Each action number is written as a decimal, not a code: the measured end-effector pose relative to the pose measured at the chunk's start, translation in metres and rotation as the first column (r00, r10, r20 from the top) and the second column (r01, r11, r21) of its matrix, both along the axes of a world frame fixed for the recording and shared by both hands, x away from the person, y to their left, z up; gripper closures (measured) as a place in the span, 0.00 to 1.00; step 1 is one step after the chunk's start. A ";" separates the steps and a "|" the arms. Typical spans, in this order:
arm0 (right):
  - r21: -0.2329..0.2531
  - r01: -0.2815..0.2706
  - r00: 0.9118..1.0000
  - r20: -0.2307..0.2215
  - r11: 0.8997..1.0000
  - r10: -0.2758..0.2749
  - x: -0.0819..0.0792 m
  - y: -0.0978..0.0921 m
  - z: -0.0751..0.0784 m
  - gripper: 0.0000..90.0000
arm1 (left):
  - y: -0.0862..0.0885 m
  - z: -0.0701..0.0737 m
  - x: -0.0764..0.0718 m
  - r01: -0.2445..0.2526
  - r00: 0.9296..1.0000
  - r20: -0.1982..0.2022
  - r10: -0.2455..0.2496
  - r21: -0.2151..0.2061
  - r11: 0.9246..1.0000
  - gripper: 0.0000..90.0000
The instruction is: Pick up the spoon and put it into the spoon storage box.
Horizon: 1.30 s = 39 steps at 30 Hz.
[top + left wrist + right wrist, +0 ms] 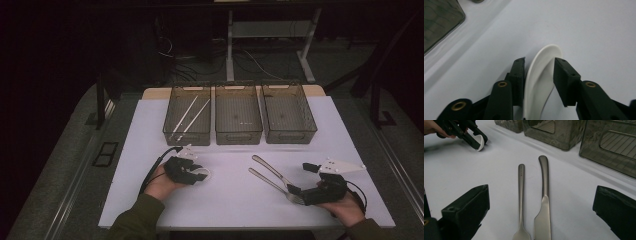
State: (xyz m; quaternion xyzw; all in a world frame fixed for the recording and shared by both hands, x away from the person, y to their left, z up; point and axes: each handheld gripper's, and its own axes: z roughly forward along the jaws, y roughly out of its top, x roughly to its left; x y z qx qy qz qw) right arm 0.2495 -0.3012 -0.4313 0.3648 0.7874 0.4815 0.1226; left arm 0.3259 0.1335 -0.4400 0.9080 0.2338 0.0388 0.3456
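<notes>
White spoon [541, 75] sits between the jaws of the left gripper [539, 75], low on the white table [150, 150] at the person's left. In the left gripper view one jaw lies against the spoon's outer side while the other stands just off the bowl's inner edge, so the jaws are close around it but I cannot tell if they grip it firmly. The right gripper view shows the same spoon [481, 143] at the tip of the left gripper [477, 141], touching or nearly touching the table.

At the person's right, the right gripper [541, 215] has its jaws wide apart, one on each side of a metal fork [521, 202] and a metal knife [543, 212]. These two lie side by side on the table, handles pointing toward three dark bins [238, 121] lined up at the far edge. The leftmost bin [187, 131] holds two thin white sticks [190, 117]. From above, the right gripper [295, 192] rests at the near ends of the fork and knife.
</notes>
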 end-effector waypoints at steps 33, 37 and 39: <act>0.003 0.003 1.000 0.000 1.000 -0.003 0.000 0.000 0.000 0.01 | 0.004 0.019 -0.007 -0.007 1.000 0.028 0.008 -0.056 0.998 0.90; 0.002 0.001 1.000 0.002 1.000 -0.001 0.000 0.000 0.000 0.01 | 0.003 0.024 -0.006 -0.028 0.999 0.031 0.031 -0.073 0.997 0.91; 0.002 0.003 1.000 0.000 1.000 -0.003 0.001 0.000 0.000 0.01 | 0.003 0.028 -0.005 -0.033 0.999 0.037 0.037 -0.091 0.995 0.91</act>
